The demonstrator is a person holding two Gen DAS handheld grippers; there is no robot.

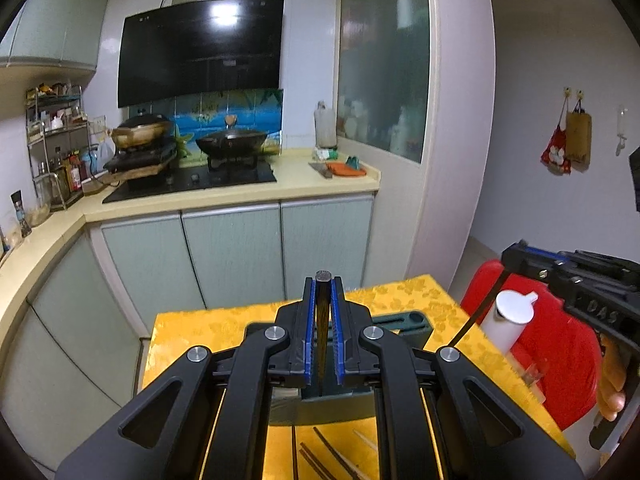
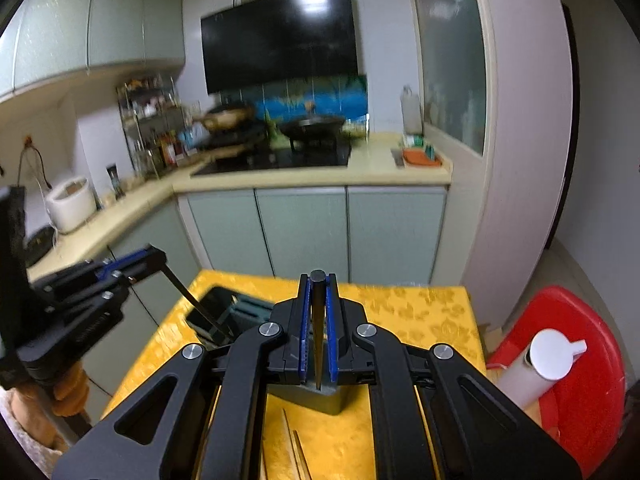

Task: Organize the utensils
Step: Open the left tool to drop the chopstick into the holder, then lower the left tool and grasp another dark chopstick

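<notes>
Yellow patterned cloth covers the worktop (image 1: 400,300) under both of our grippers. Our left gripper (image 1: 323,280) is clamped narrow on 1 dark chopstick (image 1: 322,320), which runs up between the blue pads and ends just past the fingertips. Our right gripper (image 2: 318,278) is pinched the same way on a second dark chopstick (image 2: 318,320). Seen from the right wrist, the left gripper sits off to the left with its chopstick slanting down over the dark utensil holder (image 2: 218,312). That holder stands on the cloth just ahead of and below both grippers. Loose chopsticks (image 1: 332,456) lie flat on the cloth beneath the left gripper, nearer to us than the holder; we count at least 3, lighter and darker. To the right of the right gripper stands a red stool (image 2: 580,360) with a white bottle (image 2: 536,364) in front of it.
</notes>
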